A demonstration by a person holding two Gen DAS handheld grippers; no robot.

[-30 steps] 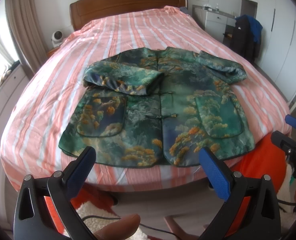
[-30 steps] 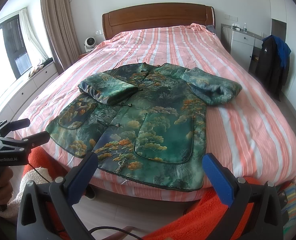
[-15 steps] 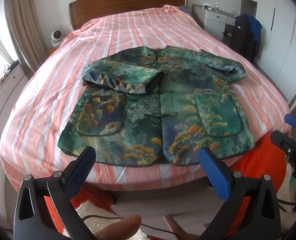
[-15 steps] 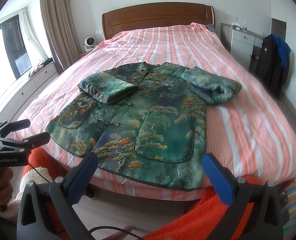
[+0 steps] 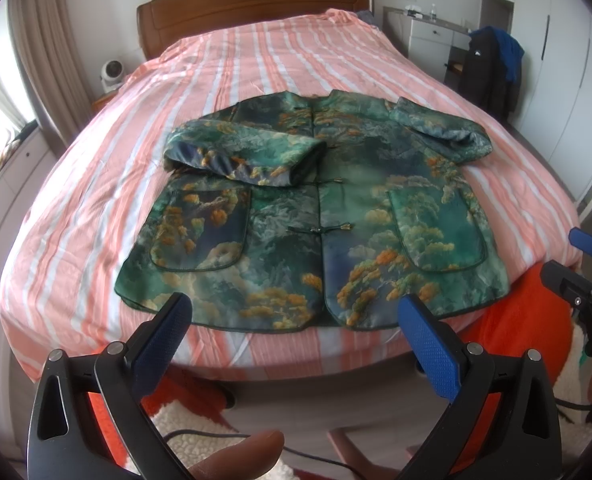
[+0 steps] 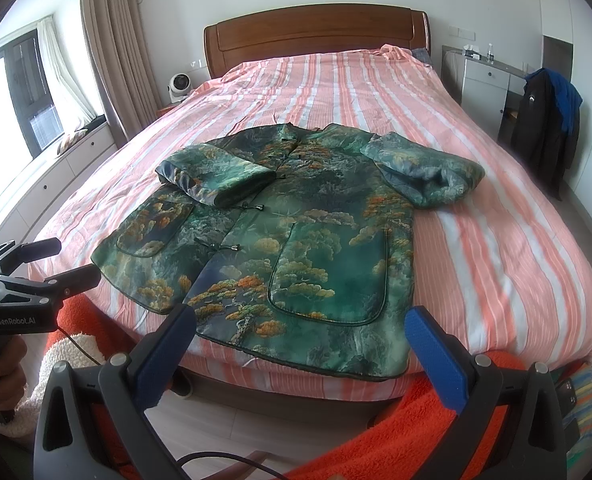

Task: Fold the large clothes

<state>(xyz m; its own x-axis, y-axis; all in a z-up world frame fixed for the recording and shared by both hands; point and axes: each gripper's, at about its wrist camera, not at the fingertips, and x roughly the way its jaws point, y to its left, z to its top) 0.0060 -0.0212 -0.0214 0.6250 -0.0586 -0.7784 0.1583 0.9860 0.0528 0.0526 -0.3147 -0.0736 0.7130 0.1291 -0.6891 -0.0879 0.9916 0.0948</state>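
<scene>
Both my left tongs point(image 5: 296, 320) and right tongs point(image 6: 299, 332) hang released, grasping nothing, short of the bed's point(image 6: 495, 240) foot edge. Ahead of them the glossy green printed jacket point(image 6: 296, 232) lies flat on striped bedding, hem nearest, one sleeve point(image 5: 248, 156) folded across its chest. Bare bedding flanks it.

Striped bed point(image 5: 256, 60), jacket point(image 5: 315, 216) (front up)

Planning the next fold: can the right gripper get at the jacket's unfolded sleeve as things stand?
Probably yes. The right gripper is open and empty at the bed's foot; the sleeve lies exposed on the striped bedspread, nothing covering it. It sits farther up the bed, so reaching forward seems needed.
</scene>
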